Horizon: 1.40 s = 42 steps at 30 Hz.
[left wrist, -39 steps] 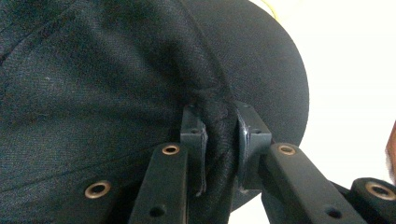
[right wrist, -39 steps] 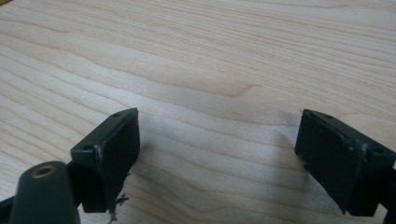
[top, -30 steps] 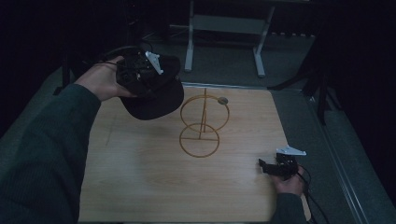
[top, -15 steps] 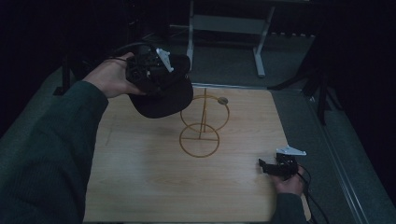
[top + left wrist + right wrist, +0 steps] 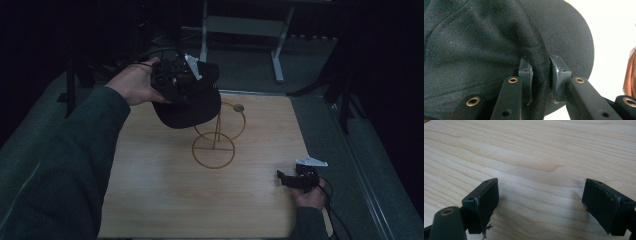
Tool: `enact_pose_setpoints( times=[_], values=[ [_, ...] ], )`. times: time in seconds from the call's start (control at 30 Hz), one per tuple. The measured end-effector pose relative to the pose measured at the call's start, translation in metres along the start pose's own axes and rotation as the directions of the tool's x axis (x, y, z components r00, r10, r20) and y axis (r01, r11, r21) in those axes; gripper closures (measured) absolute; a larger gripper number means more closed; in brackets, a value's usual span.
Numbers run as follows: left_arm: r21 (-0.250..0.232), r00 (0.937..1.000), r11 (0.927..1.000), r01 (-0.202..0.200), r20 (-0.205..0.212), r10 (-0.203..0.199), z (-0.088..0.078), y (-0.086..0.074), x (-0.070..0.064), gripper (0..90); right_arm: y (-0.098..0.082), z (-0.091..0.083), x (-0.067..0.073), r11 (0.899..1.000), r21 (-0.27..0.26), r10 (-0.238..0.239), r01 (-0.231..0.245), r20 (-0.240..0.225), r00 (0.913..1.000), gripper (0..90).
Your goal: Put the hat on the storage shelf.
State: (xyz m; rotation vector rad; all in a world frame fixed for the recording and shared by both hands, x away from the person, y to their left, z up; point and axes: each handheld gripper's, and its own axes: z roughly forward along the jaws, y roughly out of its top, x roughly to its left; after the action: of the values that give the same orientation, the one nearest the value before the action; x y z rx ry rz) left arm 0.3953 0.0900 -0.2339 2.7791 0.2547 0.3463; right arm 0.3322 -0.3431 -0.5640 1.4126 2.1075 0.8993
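Observation:
A black cap (image 5: 192,102) hangs in the air over the back left of the wooden table (image 5: 150,190), just left of a gold wire stand (image 5: 217,135). My left gripper (image 5: 175,80) is shut on the cap. In the left gripper view the two jaws pinch a fold of the cap's fabric (image 5: 540,72) where the crown meets the brim (image 5: 574,37). The stand has a round base ring, an upright rod and a tilted upper ring with a small knob (image 5: 238,107). My right gripper (image 5: 287,180) rests low at the table's front right, jaws wide apart over bare wood (image 5: 541,165).
A grey metal frame (image 5: 245,30) stands on the dark floor behind the table. Dark mats border the table on both sides. A cable (image 5: 335,215) trails from the right gripper toward the front right corner.
My left gripper has carried the cap to the right and slightly back, bringing it close to the stand's upper ring. The right gripper has stayed put.

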Motion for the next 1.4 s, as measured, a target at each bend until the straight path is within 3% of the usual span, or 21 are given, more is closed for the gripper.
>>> enact_pose_setpoints(
  times=[0.47, 0.73, 0.97, 1.4],
  values=[
    [-0.035, 0.9985, 0.9979, -0.055, 0.002, 0.055, 0.006, 0.024, -0.011, 76.5, 0.0, 0.0, 0.0, 1.0, 0.0, 0.0, 0.0, -0.001, 1.0, 14.0],
    [-0.017, 0.9948, 0.9948, -0.1, 0.019, 0.101, 0.017, 0.04, -0.02, 76.3, 0.0, 0.0, 0.0, 1.0, 0.0, -0.001, 0.001, -0.001, 1.0, 14.0],
    [-0.001, 0.985, 0.9857, -0.169, 0.037, 0.169, 0.03, 0.054, -0.035, 75.8, 0.0, 0.0, 0.0, 1.0, 0.0, 0.0, 0.0, -0.002, 1.0, 14.0],
    [0.024, 0.9783, 0.9788, -0.203, 0.045, 0.202, 0.043, 0.068, -0.047, 74.6, 0.0, 0.0, 0.0, 1.0, 0.001, 0.0, 0.0, -0.005, 1.0, 14.0]
  ],
)
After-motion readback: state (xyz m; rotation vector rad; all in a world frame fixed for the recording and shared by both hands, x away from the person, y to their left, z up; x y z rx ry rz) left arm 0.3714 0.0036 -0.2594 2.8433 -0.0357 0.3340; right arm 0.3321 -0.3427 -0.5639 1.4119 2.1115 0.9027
